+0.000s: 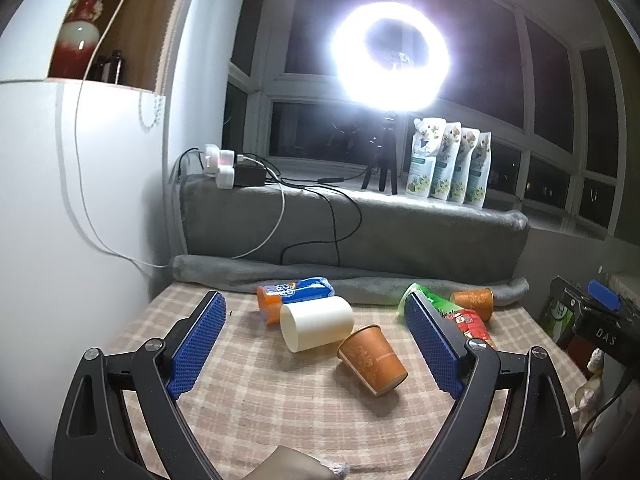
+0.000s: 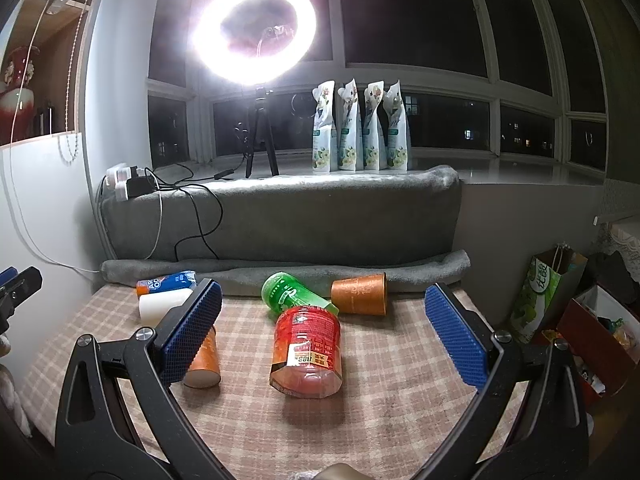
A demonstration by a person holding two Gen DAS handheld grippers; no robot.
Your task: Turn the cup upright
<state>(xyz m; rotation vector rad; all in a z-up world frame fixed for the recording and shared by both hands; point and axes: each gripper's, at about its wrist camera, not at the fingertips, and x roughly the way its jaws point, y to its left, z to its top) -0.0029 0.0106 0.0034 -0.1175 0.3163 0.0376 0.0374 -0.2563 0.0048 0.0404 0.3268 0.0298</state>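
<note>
Hovering above the checked counter [image 1: 248,392], the left claw [image 1: 316,344] stands wide open with nothing between its blue pads. Ahead of it an orange paper cup [image 1: 372,360] lies on its side, touching a white cup [image 1: 316,322] that also lies tipped over. The right claw [image 2: 324,328] is likewise spread open and empty. Between its fingers lies a red cup [image 2: 308,350] on its side, with a green cup [image 2: 290,292] just behind it and a second orange cup [image 2: 360,294] beside the rolled grey blanket [image 2: 280,272].
</note>
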